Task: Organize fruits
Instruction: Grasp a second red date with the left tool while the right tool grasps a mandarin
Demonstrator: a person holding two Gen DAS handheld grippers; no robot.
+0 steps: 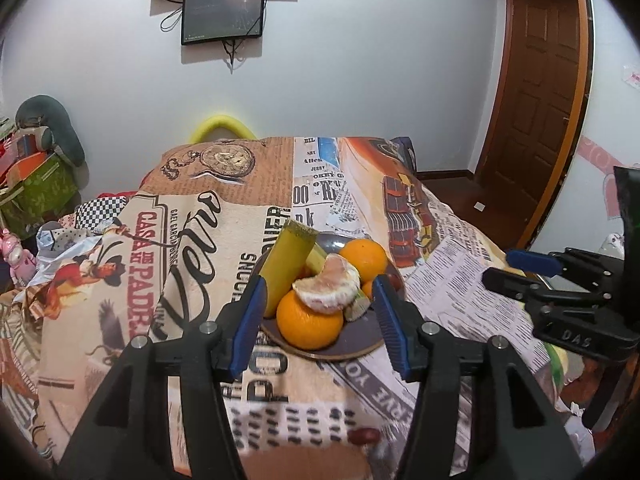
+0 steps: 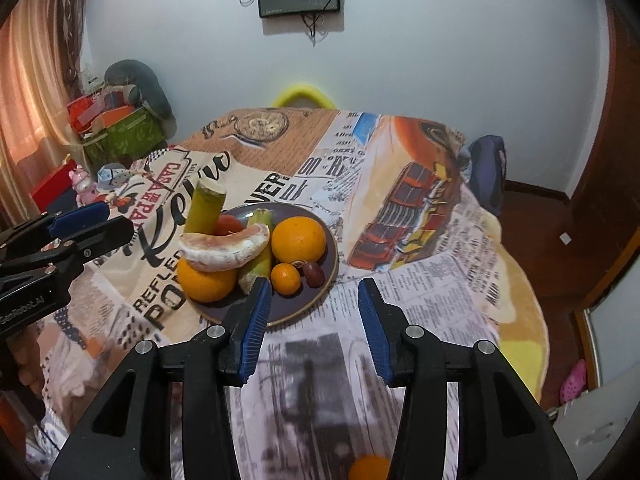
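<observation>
A dark round plate [image 1: 360, 340] [image 2: 326, 240] on the printed tablecloth holds a pile of fruit: two big oranges [image 1: 308, 322] [image 2: 298, 240], a peeled pomelo wedge [image 1: 328, 286] [image 2: 224, 246] on top, two sugarcane pieces [image 1: 286, 262] [image 2: 204, 208], a small orange [image 2: 285, 278] and dark dates [image 2: 313, 273]. My left gripper [image 1: 320, 332] is open and empty, its jaws either side of the near orange. My right gripper [image 2: 314, 328] is open and empty over the plate's near right edge. A loose date [image 1: 365, 436] and a loose orange [image 2: 369, 467] lie near the table's front.
The round table [image 2: 440, 272] is covered with a newspaper-print cloth. A yellow chair back [image 2: 302, 94] stands behind it. Boxes and toys [image 2: 116, 128] are stacked at the left, a wooden door [image 1: 540, 92] is at the right, and screens hang on the wall [image 1: 222, 14].
</observation>
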